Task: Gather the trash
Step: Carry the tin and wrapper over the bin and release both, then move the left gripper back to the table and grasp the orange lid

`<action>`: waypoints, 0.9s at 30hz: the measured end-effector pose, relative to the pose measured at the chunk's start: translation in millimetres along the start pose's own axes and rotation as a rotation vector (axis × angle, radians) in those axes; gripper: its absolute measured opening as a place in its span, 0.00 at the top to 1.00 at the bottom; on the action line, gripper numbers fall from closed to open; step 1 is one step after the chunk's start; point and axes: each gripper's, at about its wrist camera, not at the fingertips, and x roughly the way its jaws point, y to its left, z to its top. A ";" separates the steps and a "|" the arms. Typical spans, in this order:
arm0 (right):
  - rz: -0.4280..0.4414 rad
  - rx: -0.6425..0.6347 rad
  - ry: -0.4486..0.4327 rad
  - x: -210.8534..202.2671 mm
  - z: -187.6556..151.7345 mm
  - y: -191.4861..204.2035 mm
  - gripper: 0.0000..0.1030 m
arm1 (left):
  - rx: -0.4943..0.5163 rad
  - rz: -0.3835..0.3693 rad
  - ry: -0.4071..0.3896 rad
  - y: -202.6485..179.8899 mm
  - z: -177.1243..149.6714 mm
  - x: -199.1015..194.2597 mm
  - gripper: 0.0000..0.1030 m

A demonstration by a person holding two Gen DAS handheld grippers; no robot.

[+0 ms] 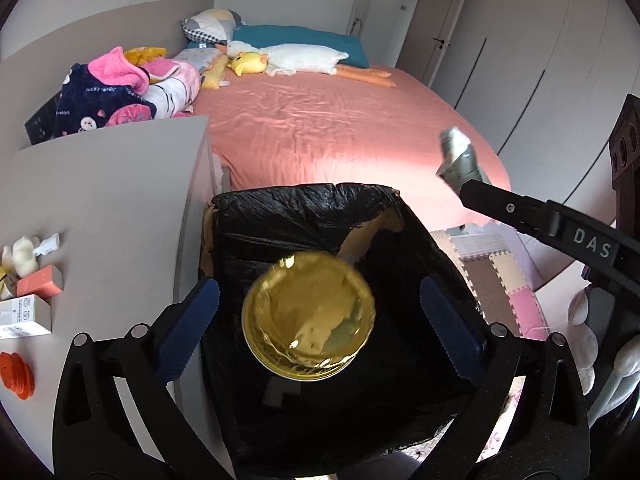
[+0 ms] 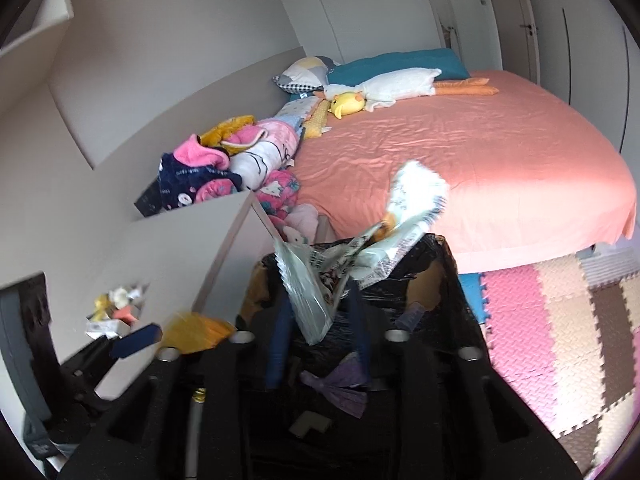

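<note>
A round gold foil container [image 1: 308, 316] hangs tilted between the wide-apart blue pads [image 1: 192, 320] of my left gripper [image 1: 320, 284], touching neither pad, right over the bin [image 1: 304, 208], a box lined with a black bag. My right gripper [image 2: 320, 300] is over the same bin [image 2: 436, 256]. A crumpled silvery printed wrapper [image 2: 316, 276] stands loose between its parted fingers [image 2: 280, 336]. In the left wrist view that wrapper [image 1: 460, 160] shows at the tip of the right gripper's black finger [image 1: 532, 216]. The gold container [image 2: 196, 332] also shows blurred at the lower left of the right wrist view.
A white bedside cabinet [image 1: 120, 208] left of the bin holds small boxes [image 1: 28, 316] and an orange item [image 1: 16, 372]. Behind the bin lies a bed with a pink sheet [image 1: 320, 128], plush toys and clothes. Foam floor tiles [image 2: 560, 340] spread to the right. A purple wrapper [image 2: 340, 392] lies in the bin.
</note>
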 end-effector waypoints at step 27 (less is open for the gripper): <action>0.025 -0.099 -0.009 7.1 -9.8 61.3 0.03 | -0.107 0.125 -0.034 53.2 -18.9 -35.4 0.06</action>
